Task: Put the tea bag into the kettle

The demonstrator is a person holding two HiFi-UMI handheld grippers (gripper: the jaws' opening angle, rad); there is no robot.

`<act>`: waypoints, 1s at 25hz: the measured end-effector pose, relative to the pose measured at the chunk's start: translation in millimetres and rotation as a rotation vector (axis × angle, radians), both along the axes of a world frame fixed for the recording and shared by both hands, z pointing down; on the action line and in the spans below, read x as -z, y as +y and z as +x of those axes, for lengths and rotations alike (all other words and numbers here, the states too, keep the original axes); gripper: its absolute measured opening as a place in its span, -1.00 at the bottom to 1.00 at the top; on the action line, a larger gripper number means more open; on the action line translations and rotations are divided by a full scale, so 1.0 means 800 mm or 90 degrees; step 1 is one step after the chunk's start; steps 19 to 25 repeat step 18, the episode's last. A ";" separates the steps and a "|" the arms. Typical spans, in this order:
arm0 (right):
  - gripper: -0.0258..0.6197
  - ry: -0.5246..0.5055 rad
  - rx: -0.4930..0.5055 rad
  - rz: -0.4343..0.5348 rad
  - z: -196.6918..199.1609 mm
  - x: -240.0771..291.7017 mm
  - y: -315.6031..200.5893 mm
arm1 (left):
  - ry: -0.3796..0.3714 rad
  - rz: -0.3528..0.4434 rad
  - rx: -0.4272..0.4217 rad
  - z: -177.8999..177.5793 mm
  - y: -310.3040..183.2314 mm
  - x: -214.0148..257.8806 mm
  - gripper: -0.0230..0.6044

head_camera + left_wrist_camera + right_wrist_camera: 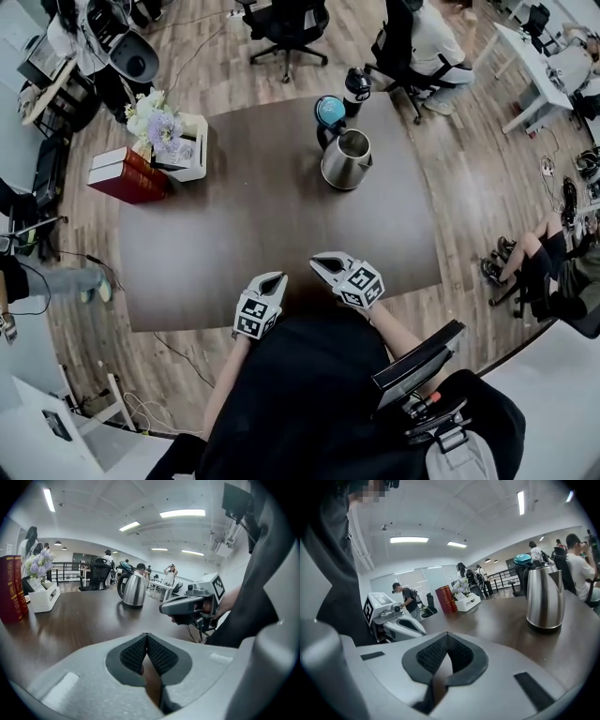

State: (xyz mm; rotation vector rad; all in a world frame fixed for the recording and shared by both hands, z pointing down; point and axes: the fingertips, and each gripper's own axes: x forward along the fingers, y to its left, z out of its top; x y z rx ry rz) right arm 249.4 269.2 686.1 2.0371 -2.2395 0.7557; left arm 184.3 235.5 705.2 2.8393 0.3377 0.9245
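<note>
A steel kettle (pixel 347 157) with a black handle stands upright at the far right of the dark wooden table (pixel 225 244). It also shows in the left gripper view (pixel 134 590) and the right gripper view (pixel 544 603). No tea bag shows in any view. My left gripper (pixel 275 278) hovers at the table's near edge, its jaws shut with nothing between them (pixel 146 637). My right gripper (pixel 318 260) is just beside it, a little further in, also shut and empty (pixel 446 637). Both point toward the kettle, well short of it.
Red books (pixel 127 175) and a white box with flowers (pixel 178 141) sit at the table's far left. A teal-topped item (pixel 329 109) and a dark bottle (pixel 356 86) stand behind the kettle. Office chairs and seated people surround the table.
</note>
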 end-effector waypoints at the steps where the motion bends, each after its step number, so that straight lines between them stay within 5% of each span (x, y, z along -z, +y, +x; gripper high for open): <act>1: -0.90 -0.005 0.011 -0.006 -0.011 -0.006 -0.001 | -0.001 -0.001 0.000 0.000 0.000 -0.001 -0.96; 7: -0.90 0.028 0.093 -0.026 -0.056 -0.019 -0.010 | -0.007 -0.010 -0.001 -0.003 0.005 -0.007 -0.96; 25: -0.90 -0.002 0.053 -0.005 -0.055 -0.012 -0.002 | -0.021 -0.012 -0.015 -0.014 0.015 -0.008 -0.96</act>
